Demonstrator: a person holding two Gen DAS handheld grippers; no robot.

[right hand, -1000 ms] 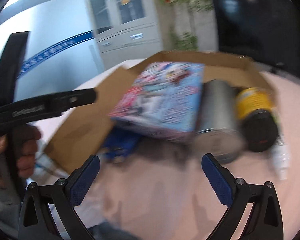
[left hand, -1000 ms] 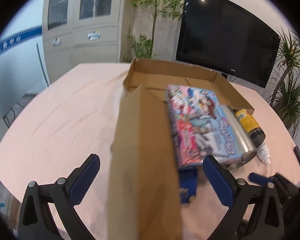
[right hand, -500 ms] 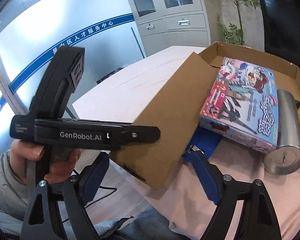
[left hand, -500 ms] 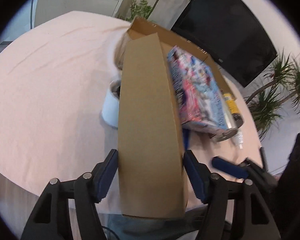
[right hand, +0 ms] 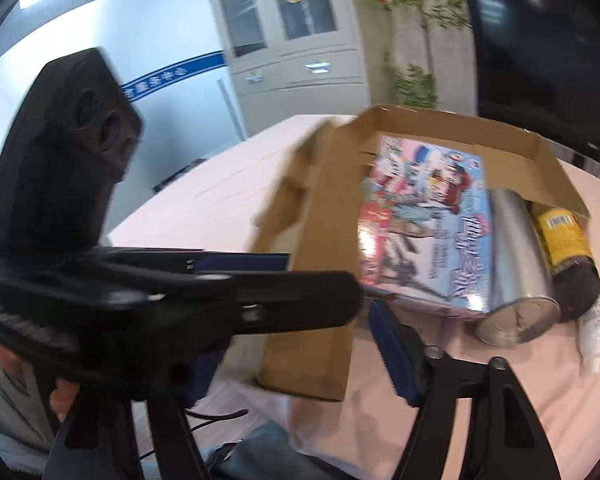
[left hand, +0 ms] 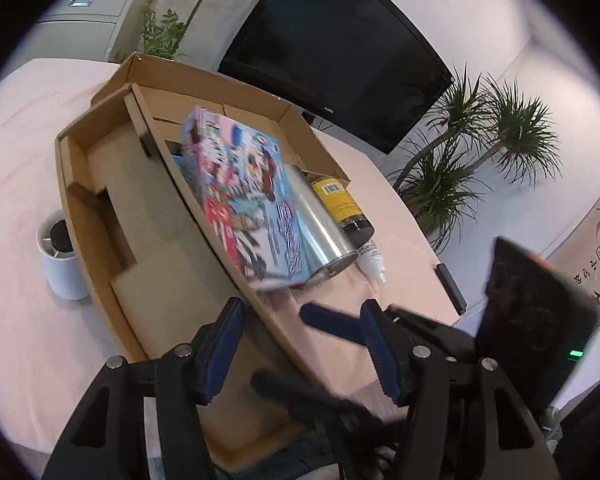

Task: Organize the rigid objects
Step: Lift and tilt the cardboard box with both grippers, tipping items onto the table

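A brown cardboard box lies open on the pink table, its long lid flap raised. A colourful toy box leans in it, beside a silver can, a yellow-labelled dark bottle and a small white bottle. They also show in the right wrist view: toy box, can, bottle. My left gripper straddles the flap's near edge, jaws partly closed. My right gripper is at the flap's corner; its left finger is hidden behind the left gripper's body.
A white cup with a dark inside stands left of the box. A black bar-shaped object lies near the table's right edge. A large black screen and potted plants stand behind the table.
The flap has swung open towards the left, showing its inner side. The left gripper has tilted and shifted right. The right gripper has closed in on the flap corner, beside the left gripper.
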